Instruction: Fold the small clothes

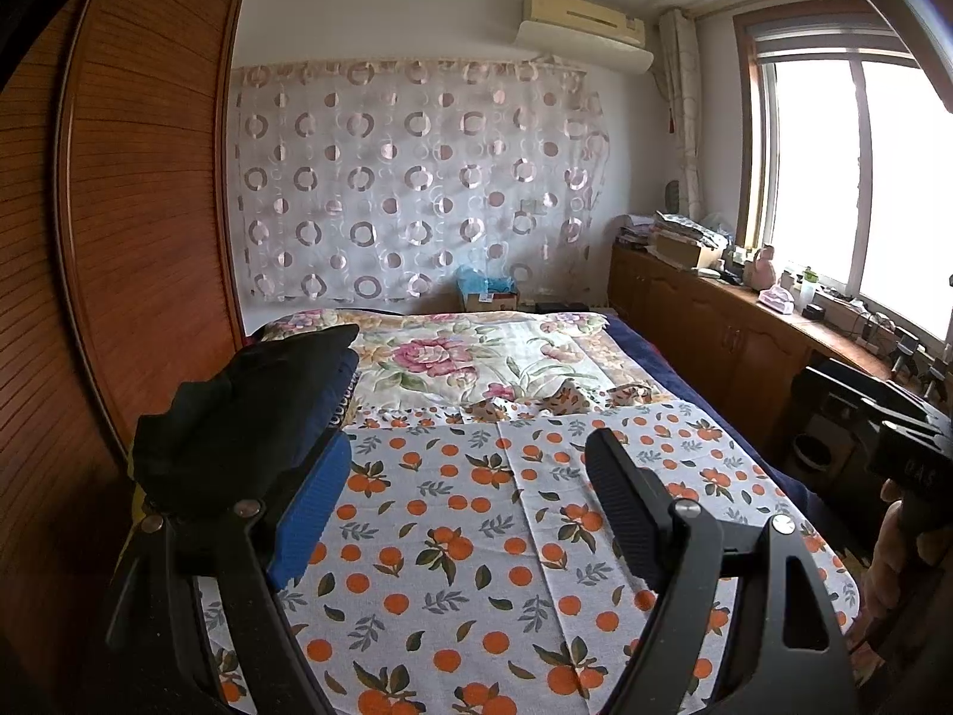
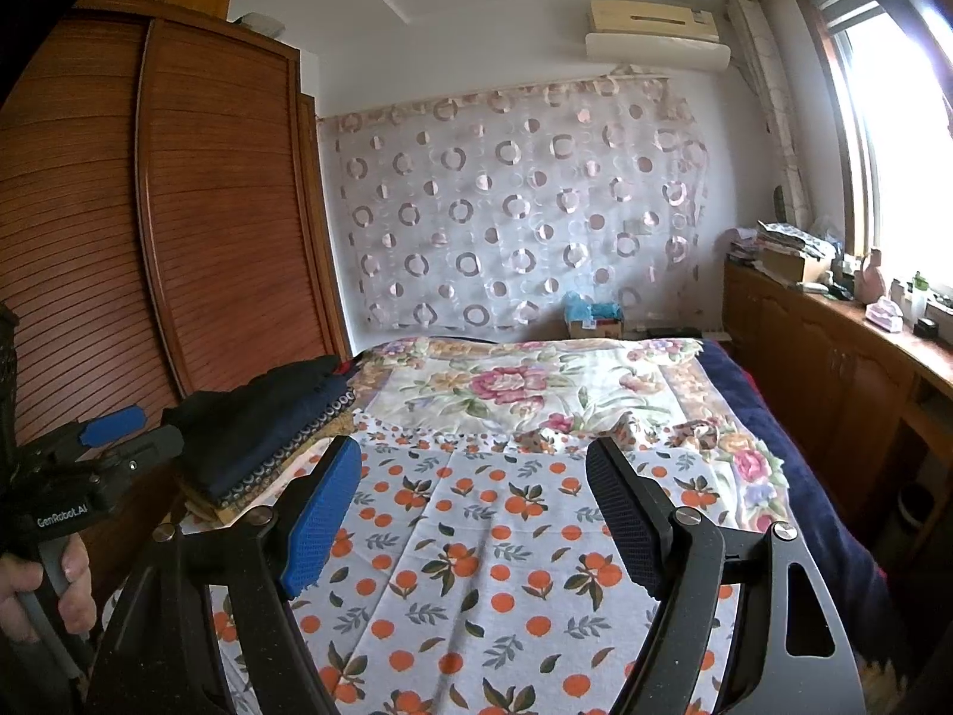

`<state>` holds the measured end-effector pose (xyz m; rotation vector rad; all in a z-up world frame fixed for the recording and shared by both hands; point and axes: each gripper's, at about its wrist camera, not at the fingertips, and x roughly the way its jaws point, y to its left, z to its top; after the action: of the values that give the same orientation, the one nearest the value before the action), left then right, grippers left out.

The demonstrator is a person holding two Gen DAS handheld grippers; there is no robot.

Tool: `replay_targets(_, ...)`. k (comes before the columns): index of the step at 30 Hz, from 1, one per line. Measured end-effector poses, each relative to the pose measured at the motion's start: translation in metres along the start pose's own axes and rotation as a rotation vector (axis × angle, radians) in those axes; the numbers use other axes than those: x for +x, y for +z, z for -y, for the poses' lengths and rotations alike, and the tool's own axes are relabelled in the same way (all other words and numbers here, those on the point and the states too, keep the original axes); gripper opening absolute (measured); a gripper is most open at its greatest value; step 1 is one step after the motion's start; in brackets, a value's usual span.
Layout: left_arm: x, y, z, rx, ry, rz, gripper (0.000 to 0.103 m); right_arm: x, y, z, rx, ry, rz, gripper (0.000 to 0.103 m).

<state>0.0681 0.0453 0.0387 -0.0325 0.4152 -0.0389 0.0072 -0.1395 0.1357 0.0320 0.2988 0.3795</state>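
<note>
Low in the frame, the left gripper [image 1: 470, 476] and right gripper [image 2: 473, 482] are hovering with ribbed pads spread wide, gripping nothing, angled slightly down over the orange-print cloth [image 1: 476, 536]. At middle left, the stack of folded dark clothes [image 1: 238, 417] is lying beside the left gripper's blue pad. Beyond it, the floral quilt [image 1: 476, 357] is spreading flat.

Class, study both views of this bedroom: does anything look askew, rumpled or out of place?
Mostly tidy. The floral quilt is rumpled along its near edge, bunching over the orange-print sheet. The stack of folded clothes looks neat.
</note>
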Motion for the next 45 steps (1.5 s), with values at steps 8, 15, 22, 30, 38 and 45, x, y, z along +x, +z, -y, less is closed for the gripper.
replay_targets(8, 0.0004, -0.0005, -0.0005, 0.002, 0.002, 0.002, 0.081, -0.0001, -0.0003, 0.0010, -0.002, 0.000, 0.001, 0.079)
replay_targets(15, -0.0001, 0.0003, -0.0009, 0.000, 0.001, 0.004, 0.081, -0.0005, -0.0006, 0.0027, -0.005, -0.002, 0.003, 0.079)
replay_targets(22, -0.0003, 0.0018, -0.0019, 0.001, -0.001, 0.009, 0.081, -0.0004, -0.0003, 0.0051, -0.006, -0.004, 0.001, 0.079)
replay_targets(30, -0.0004, 0.0016, -0.0020, 0.000, 0.002, 0.012, 0.081, -0.0008, -0.0021, 0.0062, -0.012, -0.005, 0.009, 0.079)
replay_targets(38, 0.0002, 0.0001, -0.0025, -0.002, 0.001, 0.013, 0.081, -0.0015, -0.0024, 0.0077, -0.013, -0.002, 0.006, 0.079)
replay_targets(45, 0.0009, -0.0008, -0.0028, -0.001, 0.001, 0.013, 0.081, -0.0016, -0.0023, 0.0087, -0.013, -0.004, 0.006, 0.079)
